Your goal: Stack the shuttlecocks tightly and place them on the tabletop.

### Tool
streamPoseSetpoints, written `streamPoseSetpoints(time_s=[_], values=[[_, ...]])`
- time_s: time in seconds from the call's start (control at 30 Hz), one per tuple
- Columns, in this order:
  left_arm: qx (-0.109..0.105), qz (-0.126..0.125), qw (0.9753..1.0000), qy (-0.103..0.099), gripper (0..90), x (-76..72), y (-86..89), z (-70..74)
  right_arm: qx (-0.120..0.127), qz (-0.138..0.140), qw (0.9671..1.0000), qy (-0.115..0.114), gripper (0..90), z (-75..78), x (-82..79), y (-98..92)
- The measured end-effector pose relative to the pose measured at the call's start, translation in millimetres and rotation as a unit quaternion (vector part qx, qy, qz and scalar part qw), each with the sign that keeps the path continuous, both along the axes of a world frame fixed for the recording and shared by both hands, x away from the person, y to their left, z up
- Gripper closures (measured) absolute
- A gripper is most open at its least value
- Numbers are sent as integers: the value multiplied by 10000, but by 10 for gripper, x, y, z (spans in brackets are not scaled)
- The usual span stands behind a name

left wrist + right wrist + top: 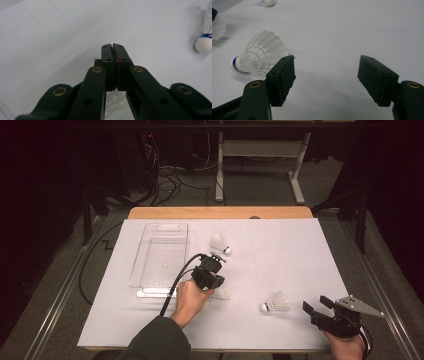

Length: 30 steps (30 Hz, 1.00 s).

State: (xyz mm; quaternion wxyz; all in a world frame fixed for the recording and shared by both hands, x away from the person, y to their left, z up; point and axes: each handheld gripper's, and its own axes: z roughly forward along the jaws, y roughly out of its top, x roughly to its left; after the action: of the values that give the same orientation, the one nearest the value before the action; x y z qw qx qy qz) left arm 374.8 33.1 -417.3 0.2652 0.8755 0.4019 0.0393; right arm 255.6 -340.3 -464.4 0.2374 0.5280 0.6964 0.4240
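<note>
Three white shuttlecocks lie on the white table top (290,255). One shuttlecock (220,243) rests by the clear tray's far right corner and appears at the right edge of the left gripper view (204,42). A second shuttlecock (222,293) lies under my left gripper (218,256), its feathers showing below the jaws (114,101). That gripper (113,46) is shut, with nothing visible between its tips. The third shuttlecock (276,303) lies just left of my open right gripper (315,303), beside its left jaw (262,55). The right gripper (327,62) holds nothing.
A clear plastic tray (162,226) stands at the table's left middle, with a small white thing inside. The wooden table edge (220,212) runs along the back. A desk frame and cables stand on the floor beyond.
</note>
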Motion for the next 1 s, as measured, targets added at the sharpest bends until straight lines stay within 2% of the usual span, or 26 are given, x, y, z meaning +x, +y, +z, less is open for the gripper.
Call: streamPoseSetpoints(time_s=[0.33,0.53,0.67,1.0], values=[[-23,-91,9997,-206,885,41,56,87,21,-4,10000,1,308,-1,-1,-7],[-44,-54,9997,-214,885,144,142,107,32,-1,10000,16,308,-4,4,-5],[-30,-70,9996,-287,885,222,145,159,19,-1,10000,20,308,-5,4,-5],[221,-190,9985,-465,885,400,92,194,34,8,10000,38,308,-9,7,-6]])
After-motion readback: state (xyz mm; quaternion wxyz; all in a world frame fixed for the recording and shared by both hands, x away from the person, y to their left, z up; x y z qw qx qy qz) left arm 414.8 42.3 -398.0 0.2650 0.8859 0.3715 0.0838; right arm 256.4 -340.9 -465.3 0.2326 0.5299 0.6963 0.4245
